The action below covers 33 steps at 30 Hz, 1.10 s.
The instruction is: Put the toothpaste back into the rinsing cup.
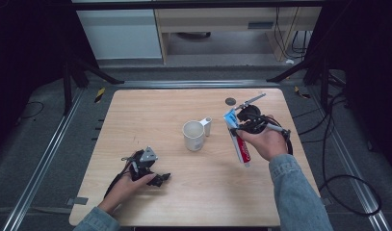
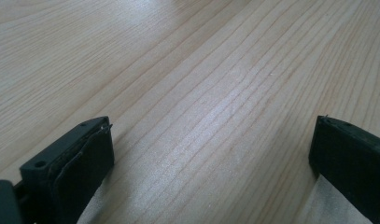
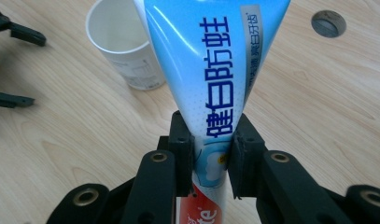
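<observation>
Holding the toothpaste tube [image 3: 211, 84] near its middle, your right tool [image 3: 211, 163] is clamping it firmly between both pads, the flat crimped end pointing away from you and the red cap end hanging back toward your wrist. In the high view the tube [image 1: 238, 139] is sitting in the air just right of the white cup [image 1: 193, 135], which is standing upright near the middle of the desk [image 1: 150, 115] with a small white object touching or just beside its far right side; I cannot tell what that is. Judging from this, you are bringing the tube toward the cup's mouth. Keep the grip as tight as it is now, since the tube is soft and could slide; tip one end down over the opening before lowering, and avoid nudging the rim, as the cup looks light. Your left tool [image 1: 144, 169] is resting low over the desk [image 2: 201, 70], jaws standing wide with nothing between them; consider steadying the cup with it.
</observation>
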Each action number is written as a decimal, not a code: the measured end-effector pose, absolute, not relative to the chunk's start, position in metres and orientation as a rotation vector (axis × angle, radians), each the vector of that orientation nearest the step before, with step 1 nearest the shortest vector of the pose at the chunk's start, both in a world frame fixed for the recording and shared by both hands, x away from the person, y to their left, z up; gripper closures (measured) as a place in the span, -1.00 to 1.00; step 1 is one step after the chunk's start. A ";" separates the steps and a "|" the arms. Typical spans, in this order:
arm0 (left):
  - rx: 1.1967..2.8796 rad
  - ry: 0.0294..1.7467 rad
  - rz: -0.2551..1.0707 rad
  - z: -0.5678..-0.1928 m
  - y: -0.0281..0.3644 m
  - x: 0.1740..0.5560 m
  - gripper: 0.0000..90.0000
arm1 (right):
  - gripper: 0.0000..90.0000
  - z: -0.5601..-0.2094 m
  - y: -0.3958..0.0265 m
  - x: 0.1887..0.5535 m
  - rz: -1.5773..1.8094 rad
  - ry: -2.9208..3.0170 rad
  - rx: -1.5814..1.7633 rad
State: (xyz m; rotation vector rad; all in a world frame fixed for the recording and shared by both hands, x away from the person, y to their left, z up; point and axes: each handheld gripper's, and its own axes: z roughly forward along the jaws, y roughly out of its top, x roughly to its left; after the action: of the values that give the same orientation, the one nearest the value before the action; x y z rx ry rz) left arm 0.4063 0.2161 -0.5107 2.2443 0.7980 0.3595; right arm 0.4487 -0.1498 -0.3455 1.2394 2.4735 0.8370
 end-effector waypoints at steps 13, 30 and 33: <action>2.244 0.798 0.359 -0.511 0.216 0.406 -1.00 | 0.64 -0.345 -0.129 0.439 0.972 2.447 1.171; 2.244 0.798 0.359 -0.511 0.216 0.406 -1.00 | 0.64 -0.336 -0.101 0.425 1.080 2.410 1.105; 2.245 0.798 0.360 -0.511 0.216 0.406 -1.00 | 0.64 -0.334 -0.097 0.425 1.102 2.390 1.108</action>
State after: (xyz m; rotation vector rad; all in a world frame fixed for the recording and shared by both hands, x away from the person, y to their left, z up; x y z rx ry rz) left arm 0.4064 0.2161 -0.5107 2.2447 0.7976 0.3596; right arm 0.4252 -0.0969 -0.3337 1.1080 2.3903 1.1018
